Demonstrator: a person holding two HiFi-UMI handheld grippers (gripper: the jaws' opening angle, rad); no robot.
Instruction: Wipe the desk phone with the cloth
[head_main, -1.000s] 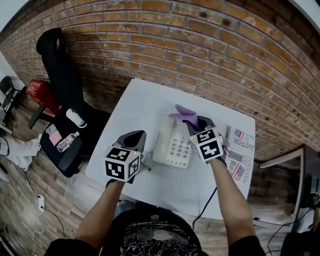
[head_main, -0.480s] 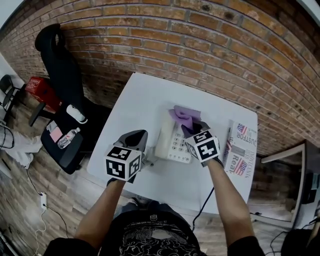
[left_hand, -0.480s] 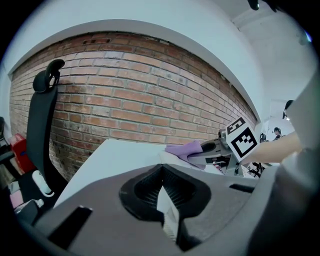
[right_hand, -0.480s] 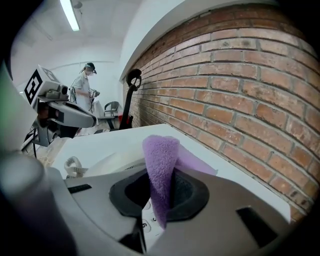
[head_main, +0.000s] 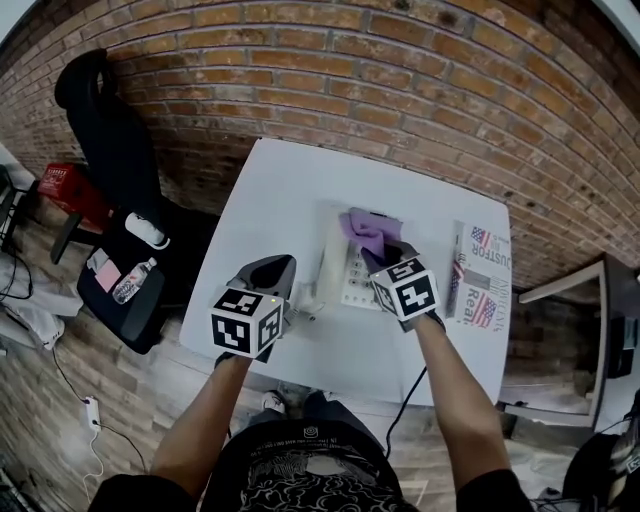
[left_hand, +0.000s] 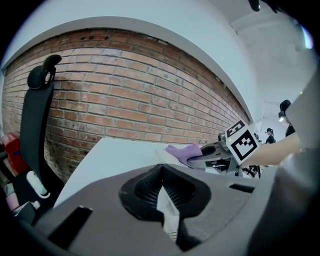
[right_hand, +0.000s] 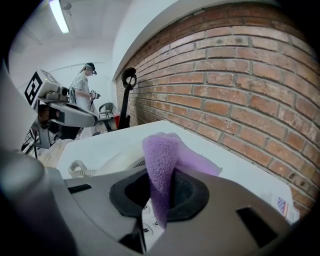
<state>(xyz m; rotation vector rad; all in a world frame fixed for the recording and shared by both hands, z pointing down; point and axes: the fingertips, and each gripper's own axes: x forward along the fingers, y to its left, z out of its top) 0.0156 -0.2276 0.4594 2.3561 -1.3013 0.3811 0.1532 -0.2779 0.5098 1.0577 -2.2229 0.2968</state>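
Table (head_main: 270, 205) — phone (head_main: 335, 262) lengthwise toward wall (head_main: 400, 90)

Jaws pinch the purple cloth (right_hand: 160, 165) over the desk phone (right_hand: 116, 163).

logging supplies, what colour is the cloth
Purple cloth, clearest in the right gripper view.

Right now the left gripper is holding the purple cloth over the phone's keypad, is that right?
Not quite. The right gripper is the one holding the purple cloth over the phone's keypad. The right gripper view shows the cloth pinched between its jaws, with the keys just below.
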